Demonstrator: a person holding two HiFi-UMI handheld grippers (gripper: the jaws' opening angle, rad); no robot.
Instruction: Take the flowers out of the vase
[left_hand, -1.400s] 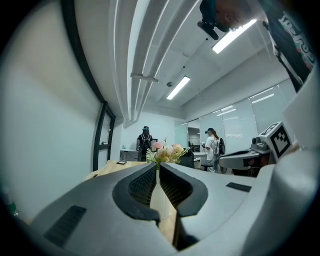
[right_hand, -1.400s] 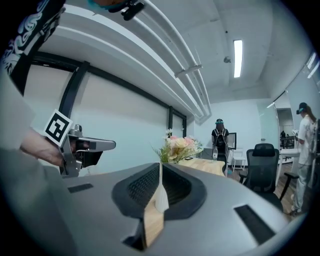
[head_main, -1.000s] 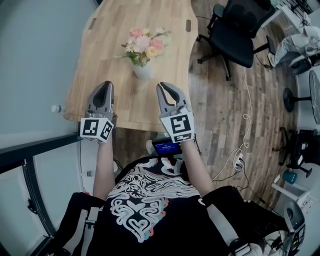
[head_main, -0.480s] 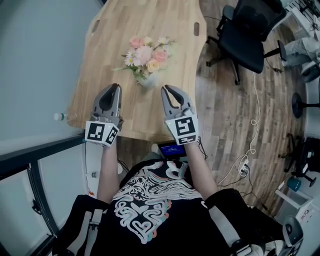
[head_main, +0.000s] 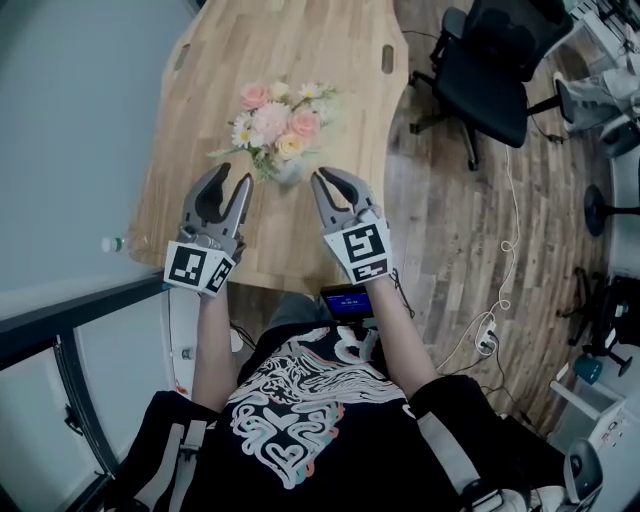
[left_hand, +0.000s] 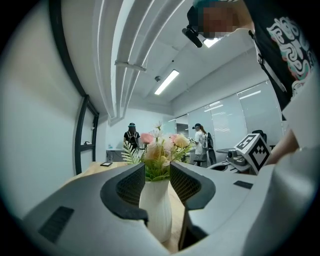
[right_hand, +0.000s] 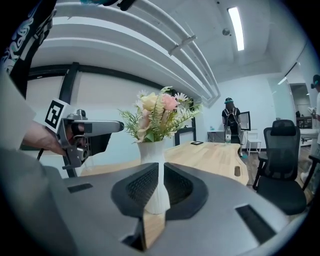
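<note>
A bunch of pink, white and yellow flowers (head_main: 272, 120) stands in a small white vase (head_main: 288, 172) near the front edge of the wooden table (head_main: 230, 60). My left gripper (head_main: 230, 183) is just left of the vase; its jaws are opening, with nothing gripped. In the left gripper view the vase (left_hand: 156, 210) and flowers (left_hand: 160, 150) show through the gap of the left gripper (left_hand: 157, 182), a little beyond the tips. My right gripper (head_main: 322, 180) is shut and empty, just right of the vase. In the right gripper view the vase (right_hand: 152, 152) stands past the right gripper (right_hand: 161, 182).
A black office chair (head_main: 490, 70) stands on the wood floor right of the table. A small bottle (head_main: 112, 243) sits by the table's left corner. A device with a blue screen (head_main: 345, 298) is below the table edge. White cables (head_main: 480, 310) trail on the floor.
Both grippers have moved forward over the table edge until they flank the vase. The left jaws, shut before, now stand apart. The right jaws stay shut.
</note>
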